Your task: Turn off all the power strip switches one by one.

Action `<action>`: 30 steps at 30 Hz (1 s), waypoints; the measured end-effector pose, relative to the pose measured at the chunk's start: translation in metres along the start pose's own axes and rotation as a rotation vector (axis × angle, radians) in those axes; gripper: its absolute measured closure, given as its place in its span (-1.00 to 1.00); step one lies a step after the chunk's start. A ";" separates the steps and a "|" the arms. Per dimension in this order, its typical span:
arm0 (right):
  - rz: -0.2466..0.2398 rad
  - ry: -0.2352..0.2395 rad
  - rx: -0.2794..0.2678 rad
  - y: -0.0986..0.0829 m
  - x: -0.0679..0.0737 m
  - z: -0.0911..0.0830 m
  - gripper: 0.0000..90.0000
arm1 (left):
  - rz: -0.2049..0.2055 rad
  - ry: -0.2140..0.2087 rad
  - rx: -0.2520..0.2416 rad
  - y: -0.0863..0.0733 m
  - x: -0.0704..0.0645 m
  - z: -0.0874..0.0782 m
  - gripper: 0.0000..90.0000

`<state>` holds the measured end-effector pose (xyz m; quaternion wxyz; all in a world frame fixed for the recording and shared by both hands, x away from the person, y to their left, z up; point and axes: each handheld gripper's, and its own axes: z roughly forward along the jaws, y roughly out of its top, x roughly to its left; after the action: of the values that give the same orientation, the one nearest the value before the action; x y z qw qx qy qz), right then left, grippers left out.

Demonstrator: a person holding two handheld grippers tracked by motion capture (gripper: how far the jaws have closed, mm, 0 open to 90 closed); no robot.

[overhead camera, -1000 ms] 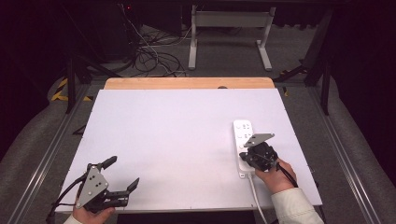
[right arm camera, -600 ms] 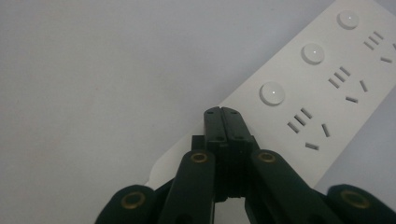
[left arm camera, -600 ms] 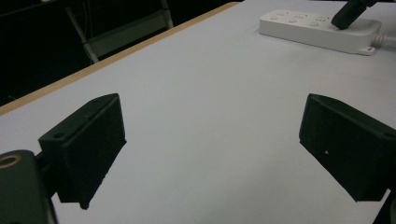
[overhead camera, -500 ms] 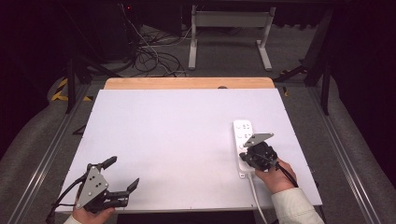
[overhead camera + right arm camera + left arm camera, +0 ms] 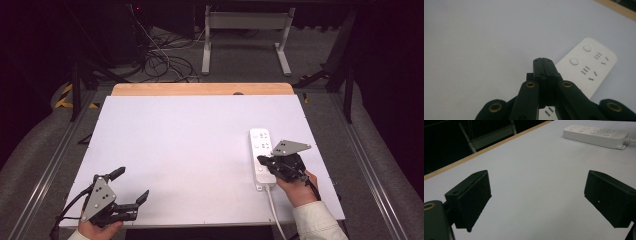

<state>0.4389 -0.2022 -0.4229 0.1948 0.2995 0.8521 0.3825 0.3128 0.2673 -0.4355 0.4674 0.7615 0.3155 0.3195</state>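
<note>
A white power strip point(image 5: 261, 150) lies on the right side of the white table point(image 5: 190, 145), its cord running off the front edge. My right gripper point(image 5: 262, 161) hovers over the strip's near half, jaws shut together with nothing between them. In the right gripper view the closed tips point(image 5: 545, 64) sit just above the power strip point(image 5: 589, 65), beside its round buttons and sockets. My left gripper point(image 5: 131, 184) rests at the table's front left corner, open and empty. The left gripper view has its gripper point(image 5: 536, 197) spread wide over bare table, with the power strip point(image 5: 596, 135) far off.
A wooden strip point(image 5: 200, 89) borders the table's far edge. Behind it are a metal stand point(image 5: 245, 35) and loose cables point(image 5: 160, 55) on the floor. Metal rails point(image 5: 55, 165) run along both sides of the table.
My right gripper has slid slightly down along the power strip toward the front edge. The left gripper has stayed put.
</note>
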 end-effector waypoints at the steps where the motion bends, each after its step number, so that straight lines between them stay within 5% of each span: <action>1: 0.005 -0.001 -0.008 0.002 -0.001 -0.001 1.00 | 0.004 0.003 0.000 0.000 0.000 0.000 -0.84; 14: 0.049 -0.003 -0.041 0.016 -0.020 0.006 1.00 | -0.003 -0.003 0.004 0.000 0.000 0.001 -0.84; 30: 0.023 -0.026 0.088 0.005 -0.022 0.033 1.00 | -0.004 -0.004 0.003 -0.001 0.001 0.000 -0.84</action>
<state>0.4760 -0.1962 -0.4378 0.1883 0.3224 0.8620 0.3429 0.3134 0.2683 -0.4360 0.4676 0.7623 0.3163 0.3166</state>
